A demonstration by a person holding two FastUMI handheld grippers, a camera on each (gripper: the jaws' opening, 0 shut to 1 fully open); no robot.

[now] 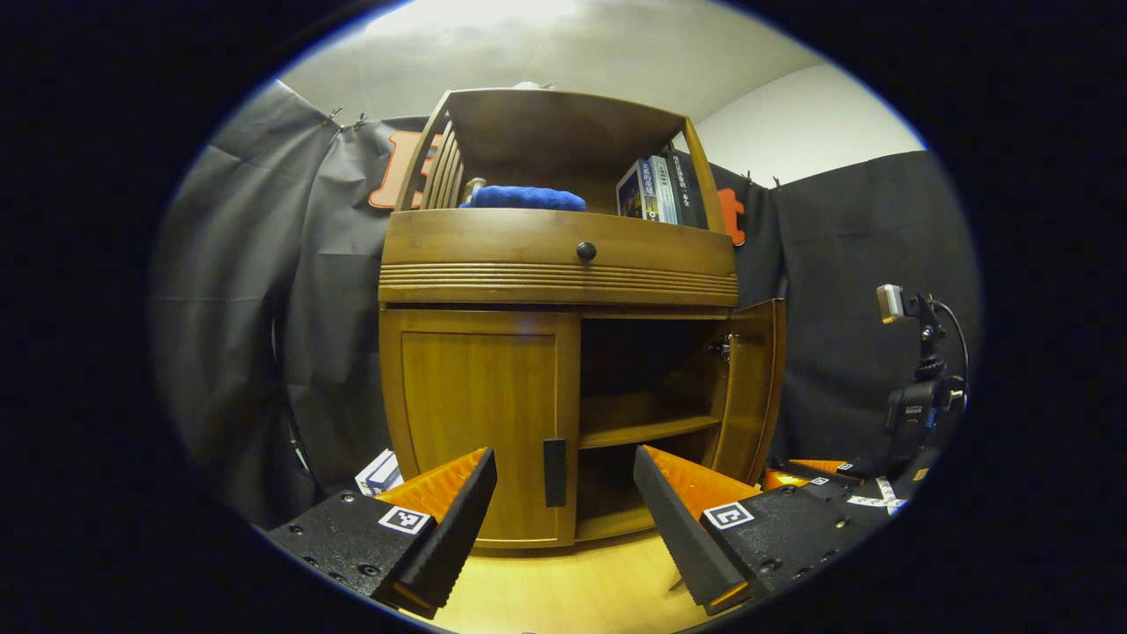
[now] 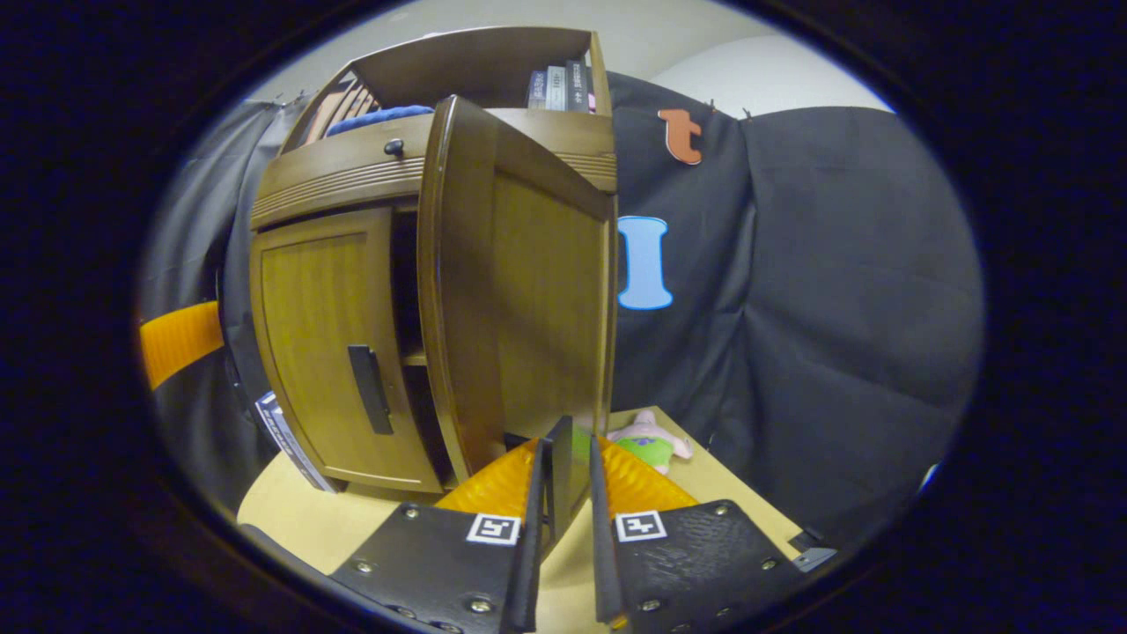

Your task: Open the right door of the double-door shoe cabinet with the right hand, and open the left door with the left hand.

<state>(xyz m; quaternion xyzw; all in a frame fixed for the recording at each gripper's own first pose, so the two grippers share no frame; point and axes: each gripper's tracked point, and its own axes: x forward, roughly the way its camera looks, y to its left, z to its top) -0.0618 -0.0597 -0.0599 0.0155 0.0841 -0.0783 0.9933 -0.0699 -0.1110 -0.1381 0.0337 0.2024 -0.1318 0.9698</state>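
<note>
The shoe cabinet (image 1: 563, 352) stands at twelve o'clock; its left door (image 1: 480, 423) is closed, its handle (image 1: 555, 472) between the spread left gripper (image 1: 563, 493) fingers. The right door (image 2: 519, 299) stands swung out, its handle (image 2: 560, 467) pinched by the right gripper (image 2: 569, 467).

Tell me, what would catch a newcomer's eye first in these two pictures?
Probably the wooden shoe cabinet with its right door swung wide open, showing a shelf inside, while the left door is shut. In the right gripper view, the right gripper has its fingers closed on that open door's dark handle. In the left gripper view, the left gripper faces the left door's handle with fingers spread.
</note>
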